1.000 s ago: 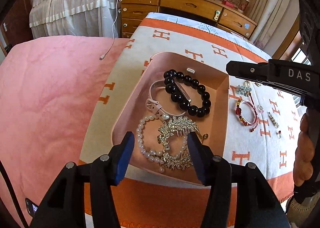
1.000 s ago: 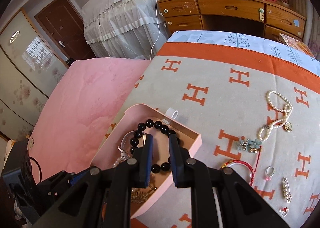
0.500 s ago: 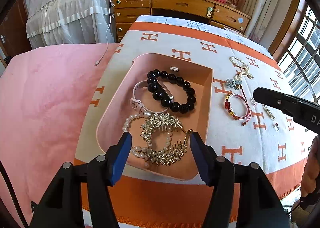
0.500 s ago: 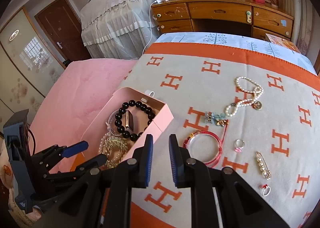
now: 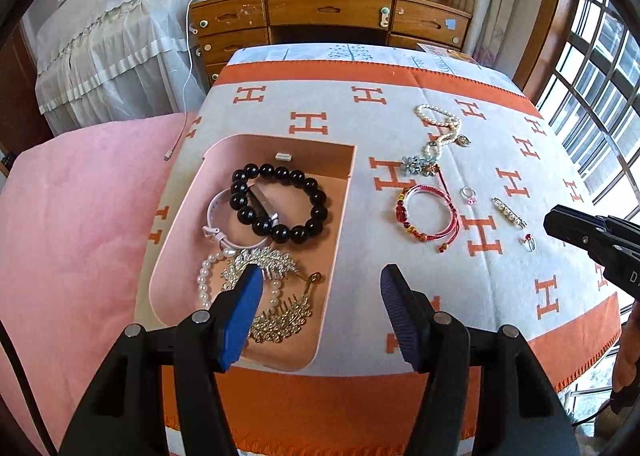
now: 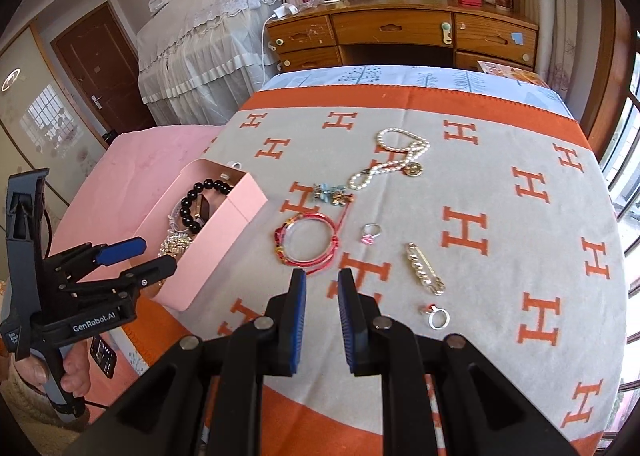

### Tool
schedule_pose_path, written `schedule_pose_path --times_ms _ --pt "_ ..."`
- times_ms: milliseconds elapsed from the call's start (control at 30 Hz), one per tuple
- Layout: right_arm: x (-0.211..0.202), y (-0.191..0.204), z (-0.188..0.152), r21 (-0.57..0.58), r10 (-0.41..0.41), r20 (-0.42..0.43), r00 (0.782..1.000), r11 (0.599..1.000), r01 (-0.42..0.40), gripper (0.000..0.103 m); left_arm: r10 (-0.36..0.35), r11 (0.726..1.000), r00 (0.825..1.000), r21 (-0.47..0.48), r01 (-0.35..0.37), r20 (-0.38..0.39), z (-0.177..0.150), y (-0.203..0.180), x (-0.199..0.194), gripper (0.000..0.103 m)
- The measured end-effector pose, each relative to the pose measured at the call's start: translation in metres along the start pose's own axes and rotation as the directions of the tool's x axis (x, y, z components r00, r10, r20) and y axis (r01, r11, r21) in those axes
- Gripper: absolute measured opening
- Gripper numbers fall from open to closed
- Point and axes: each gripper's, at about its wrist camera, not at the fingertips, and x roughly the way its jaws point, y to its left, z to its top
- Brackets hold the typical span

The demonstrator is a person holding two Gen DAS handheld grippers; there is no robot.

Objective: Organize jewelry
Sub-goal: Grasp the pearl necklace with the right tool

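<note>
A pink box (image 5: pixel 345 216) (image 6: pixel 216 248) on the blanket holds a black bead bracelet (image 5: pixel 288 234) (image 6: pixel 188 212), a pearl bracelet (image 5: pixel 204 284), a gold comb (image 5: pixel 280 320) and a watch. My left gripper (image 5: pixel 320 272) (image 6: pixel 154 254) stands open over the box's near right corner, with nothing between its pads. To the right lie a red string bracelet (image 5: pixel 404 216) (image 6: pixel 280 244), a flower clip (image 6: pixel 332 192), a pearl necklace (image 6: pixel 390 166), a pink-stone ring (image 6: pixel 370 234), a gold pin (image 6: pixel 424 268) and a red-stone ring (image 6: pixel 438 316). My right gripper (image 6: pixel 322 274) hovers just on the near side of the red bracelet, jaws barely apart and empty.
An orange-bordered blanket (image 6: pixel 500 176) with an H pattern covers the bed, with pink bedding (image 5: pixel 80 216) to its left. A wooden dresser (image 5: pixel 328 12) stands beyond the far end, with a white cable (image 5: pixel 188 68) hanging from it. A person's hand holds the left gripper's handle.
My right gripper has swung right, from above the box to the loose jewellery on the blanket. The left gripper has drifted right and its jaws now stand a little wider.
</note>
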Motion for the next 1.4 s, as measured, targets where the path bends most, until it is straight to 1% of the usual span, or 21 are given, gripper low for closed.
schedule_pose_path --times_ms 133,267,467,533,567,600,667,700,833,900,1000,1133,1167,1200,1233,1300,1333,1367,1400 --pt "-0.012 -0.022 0.007 0.015 -0.028 0.02 0.999 0.999 0.028 0.016 0.003 0.998 1.0 0.058 -0.004 0.006 0.019 -0.018 -0.003 0.06" --pt "-0.021 -0.036 0.022 -0.003 -0.058 0.036 0.998 0.998 0.058 0.016 0.009 0.995 1.0 0.103 -0.011 0.015 0.043 -0.033 -0.002 0.06" --pt "-0.022 -0.053 0.066 -0.011 -0.049 0.041 0.998 0.999 0.049 0.016 -0.011 0.99 1.0 0.138 0.013 -0.015 0.09 -0.051 0.012 0.06" --pt "-0.016 -0.06 0.085 0.011 -0.035 0.026 0.999 0.999 0.035 0.016 0.0 0.988 1.0 0.152 0.002 -0.012 0.108 -0.058 0.016 0.06" --pt "-0.011 -0.063 0.094 0.022 -0.021 0.019 1.0 1.0 0.02 0.017 0.003 0.987 1.0 0.163 -0.003 -0.004 0.116 -0.061 0.018 0.06" --pt "-0.005 -0.065 0.104 0.024 -0.007 0.007 1.0 1.0 0.007 0.02 0.01 0.985 1.0 0.172 -0.01 0.005 0.126 -0.065 0.021 0.06" --pt "0.01 -0.068 0.119 0.033 -0.008 -0.017 1.0 0.999 0.009 0.041 0.021 0.983 1.0 0.18 -0.022 0.01 0.145 -0.07 0.03 0.06" --pt "0.021 -0.067 0.124 0.035 -0.017 -0.029 0.999 0.999 0.018 0.043 0.02 0.984 1.0 0.179 -0.021 0.005 0.153 -0.072 0.036 0.06" --pt "0.075 -0.072 0.137 0.067 -0.031 -0.139 0.99 0.997 0.04 0.043 0.013 0.985 0.999 0.171 -0.004 -0.05 0.174 -0.075 0.071 0.06" --pt "0.102 -0.076 0.137 0.077 -0.049 -0.194 0.98 0.995 0.065 0.043 0.018 0.986 0.997 0.167 -0.005 -0.079 0.177 -0.074 0.088 0.06" --pt "0.133 -0.078 0.135 0.088 -0.075 -0.25 0.965 0.991 0.099 0.043 0.022 0.988 0.993 0.154 -0.004 -0.115 0.176 -0.069 0.109 0.06" --pt "0.156 -0.073 0.134 0.07 -0.117 -0.277 0.954 0.987 0.142 0.043 0.011 0.99 0.99 0.138 0.009 -0.143 0.169 -0.06 0.124 0.06" --pt "0.16 -0.07 0.133 0.051 -0.138 -0.283 0.949 0.986 0.159 0.044 0.011 0.991 0.99 0.137 0.009 -0.144 0.167 -0.059 0.126 0.06" --pt "0.16 -0.065 0.133 0.016 -0.172 -0.263 0.949 0.983 0.183 0.043 0.008 0.991 0.989 0.135 0.012 -0.145 0.166 -0.057 0.127 0.06" --pt "0.163 -0.06 0.132 -0.014 -0.2 -0.267 0.943 0.979 0.204 0.043 0.003 0.991 0.989 0.133 0.017 -0.148 0.165 -0.056 0.128 0.06" --pt "0.166 -0.053 0.131 -0.06 -0.257 -0.251 0.933 0.966 0.25 0.04 -0.005 0.991 0.989 0.131 0.025 -0.15 0.164 -0.054 0.129 0.06" --pt "0.166 -0.05 0.13 -0.079 -0.274 -0.242 0.931 0.962 0.262 0.034 -0.007 0.991 0.989 0.133 0.028 -0.15 0.163 -0.053 0.13 0.06" --pt "0.166 -0.049 0.13 -0.08 -0.263 -0.242 0.934 0.965 0.251 0.021 -0.01 0.991 0.989 0.134 0.03 -0.149 0.161 -0.053 0.13 0.06" --pt "0.166 -0.048 0.131 -0.081 -0.269 -0.247 0.931 0.963 0.257 0.009 -0.013 0.99 0.989 0.135 0.033 -0.15 0.16 -0.053 0.13 0.06"
